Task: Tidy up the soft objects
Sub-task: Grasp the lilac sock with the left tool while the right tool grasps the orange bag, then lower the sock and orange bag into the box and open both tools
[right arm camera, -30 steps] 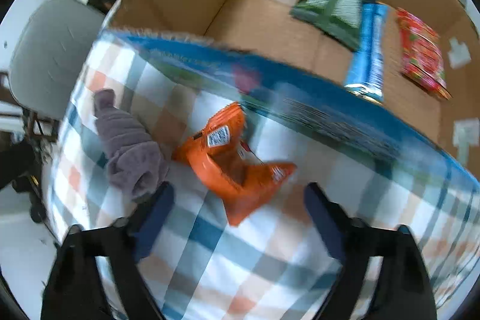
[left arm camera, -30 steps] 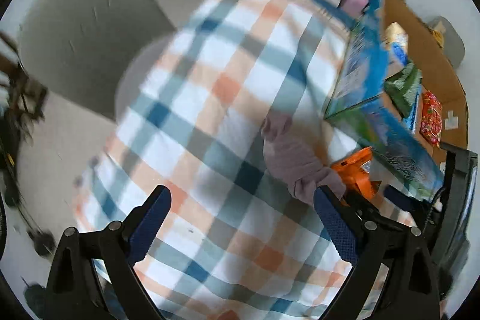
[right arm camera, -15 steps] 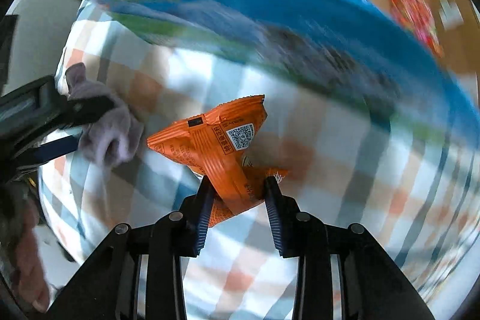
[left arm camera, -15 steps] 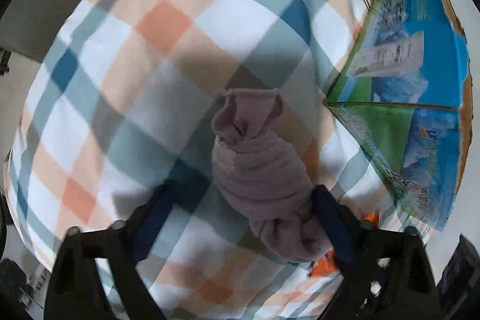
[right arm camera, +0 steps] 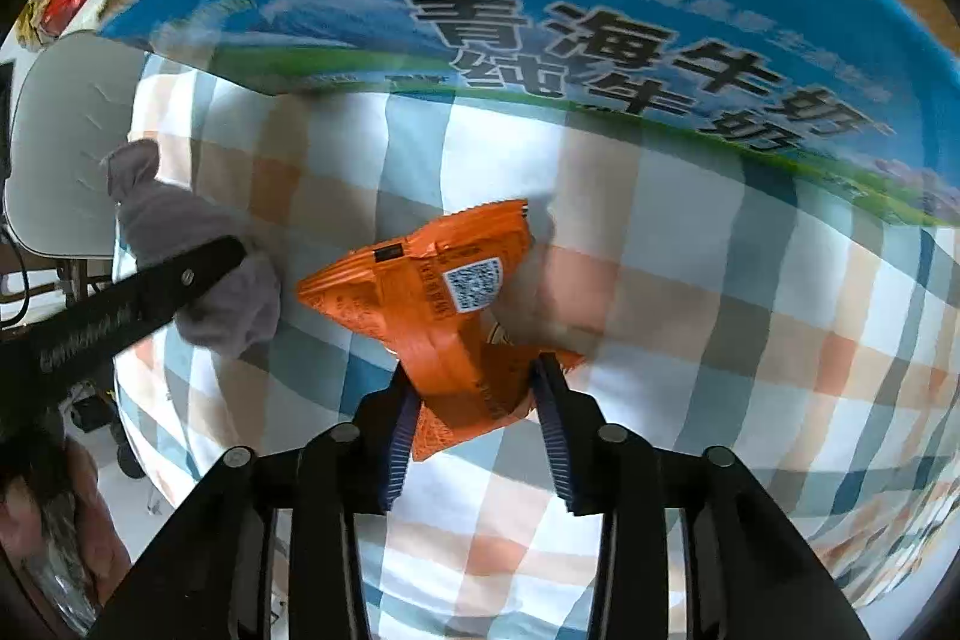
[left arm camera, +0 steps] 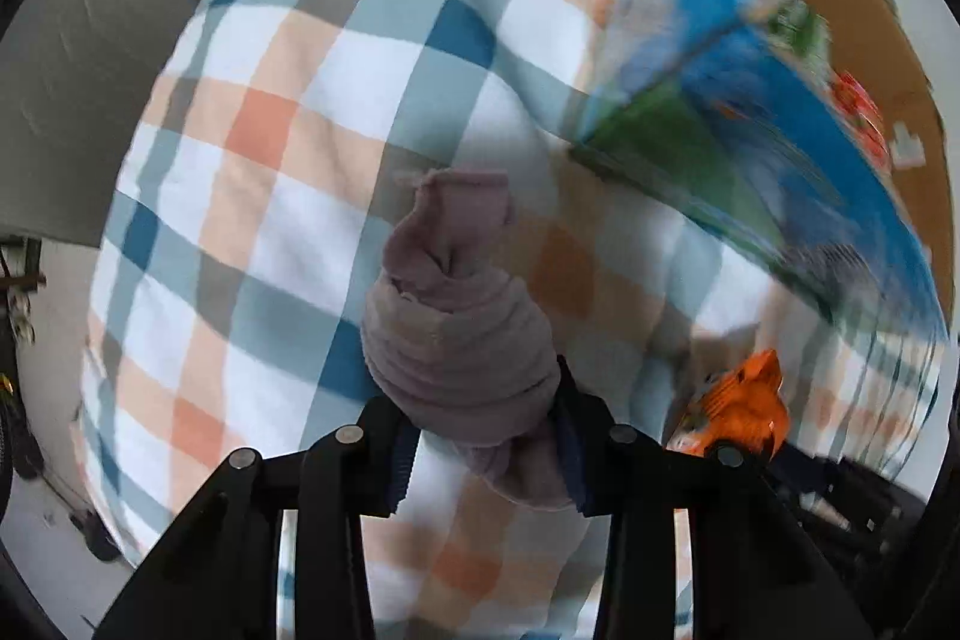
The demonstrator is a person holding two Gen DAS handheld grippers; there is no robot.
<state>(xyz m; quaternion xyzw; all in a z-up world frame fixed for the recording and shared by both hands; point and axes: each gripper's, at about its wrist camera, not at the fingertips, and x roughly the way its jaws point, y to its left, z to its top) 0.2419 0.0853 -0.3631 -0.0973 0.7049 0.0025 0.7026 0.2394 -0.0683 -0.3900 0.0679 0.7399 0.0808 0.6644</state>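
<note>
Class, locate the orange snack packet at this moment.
In the right wrist view, the orange snack packet sits centre frame, clamped by the right hand-held gripper above the checked cloth, near the blue carton.

A rolled-up mauve sock, soft and ribbed with one loose cuff end pointing away, was pinched near its lower end between the blue pads of the left gripper. An orange snack packet, crinkled, with a small QR code facing up, was clamped at its narrow end by the right gripper. Both were over the checked cloth.
</note>
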